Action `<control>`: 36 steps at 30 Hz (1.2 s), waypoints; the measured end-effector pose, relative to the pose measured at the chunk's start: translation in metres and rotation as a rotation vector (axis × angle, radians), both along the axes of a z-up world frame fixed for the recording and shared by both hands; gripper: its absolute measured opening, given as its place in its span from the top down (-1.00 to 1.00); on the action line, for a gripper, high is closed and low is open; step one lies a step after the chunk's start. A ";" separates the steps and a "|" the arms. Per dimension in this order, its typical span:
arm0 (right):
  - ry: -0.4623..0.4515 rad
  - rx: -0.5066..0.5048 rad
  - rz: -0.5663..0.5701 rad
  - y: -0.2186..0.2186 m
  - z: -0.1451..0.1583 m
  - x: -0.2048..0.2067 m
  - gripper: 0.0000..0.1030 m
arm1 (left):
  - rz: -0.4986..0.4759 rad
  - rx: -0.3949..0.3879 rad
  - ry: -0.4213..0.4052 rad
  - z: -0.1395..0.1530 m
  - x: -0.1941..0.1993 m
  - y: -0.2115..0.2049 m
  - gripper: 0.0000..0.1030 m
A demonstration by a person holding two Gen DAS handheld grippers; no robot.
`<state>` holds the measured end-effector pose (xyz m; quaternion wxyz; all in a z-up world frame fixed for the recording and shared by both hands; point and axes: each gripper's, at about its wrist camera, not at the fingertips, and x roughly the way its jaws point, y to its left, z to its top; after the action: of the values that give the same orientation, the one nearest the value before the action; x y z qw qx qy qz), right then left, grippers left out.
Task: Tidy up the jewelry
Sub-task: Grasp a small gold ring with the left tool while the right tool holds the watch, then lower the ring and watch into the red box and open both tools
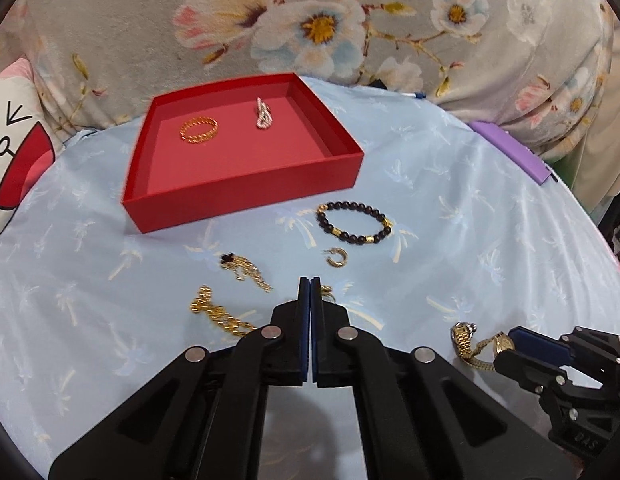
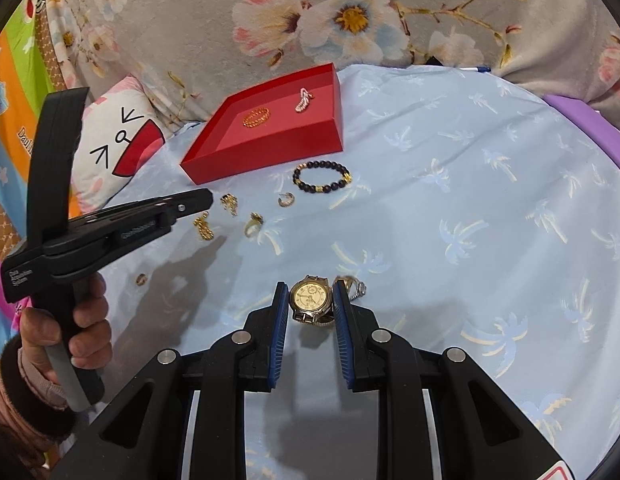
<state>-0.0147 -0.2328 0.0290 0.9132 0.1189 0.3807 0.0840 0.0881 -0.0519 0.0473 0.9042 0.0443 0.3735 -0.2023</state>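
Between the right gripper (image 2: 310, 300) pads, clenched: one gold-dialled metal wristwatch (image 2: 310, 298), band trailing toward the camera. Left gripper (image 1: 310, 284) pressed shut, gripping nothing visible. Beyond and left of the right pads: loose gold pieces, one black-beaded bracelet (image 2: 321, 178), then one red shallow box (image 2: 270, 152) containing two pieces.

One red box (image 1: 246, 196), two bracelets (image 1: 351, 222), one watch (image 2: 310, 300), perhaps three rings (image 2: 254, 224)

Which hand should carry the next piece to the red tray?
Right. Its fingers already grip the watch; the left gripper is shut with nothing in it.
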 end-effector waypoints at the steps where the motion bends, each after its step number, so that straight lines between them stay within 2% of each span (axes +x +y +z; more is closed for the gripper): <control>1: -0.005 0.004 0.008 0.001 0.004 0.001 0.59 | 0.003 -0.007 -0.005 0.006 0.000 0.006 1.00; 5: -0.045 -0.008 0.022 0.005 0.025 0.006 0.59 | 0.034 -0.014 -0.044 0.025 -0.001 0.025 1.00; 9: -0.062 -0.007 0.021 0.009 0.029 0.008 0.59 | 0.026 -0.023 -0.019 0.020 0.002 0.025 1.00; 10: -0.058 -0.002 0.022 0.009 0.027 0.007 0.59 | 0.012 -0.013 -0.008 0.013 0.003 0.019 0.90; 12: -0.042 0.005 0.021 0.010 0.020 0.007 0.59 | -0.014 0.006 0.009 -0.001 0.005 0.004 0.54; 13: -0.036 0.007 0.020 0.010 0.018 0.007 0.59 | -0.018 0.015 0.013 -0.007 0.005 -0.002 0.28; 14: -0.029 0.009 0.019 0.010 0.015 0.006 0.59 | -0.025 0.023 0.014 -0.013 0.005 -0.008 0.17; 22: -0.026 0.024 0.005 0.003 0.011 0.005 0.59 | -0.042 0.110 0.037 -0.046 0.021 -0.040 0.18; 24: -0.026 0.031 0.004 0.001 0.011 0.005 0.59 | -0.049 0.125 0.037 -0.050 0.021 -0.045 0.28; 25: -0.025 0.034 0.003 0.000 0.011 0.006 0.59 | -0.052 0.130 0.041 -0.052 0.021 -0.046 0.43; 28: -0.021 0.041 -0.002 -0.004 0.010 0.006 0.59 | -0.052 0.132 0.039 -0.053 0.021 -0.046 0.59; 36: -0.021 0.040 -0.008 -0.006 0.010 0.006 0.59 | -0.055 0.113 0.047 -0.053 0.019 -0.044 0.60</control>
<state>-0.0083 -0.2391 0.0387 0.9148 0.1378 0.3690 0.0890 0.1074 -0.0956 -0.0052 0.8853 0.1008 0.4040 -0.2069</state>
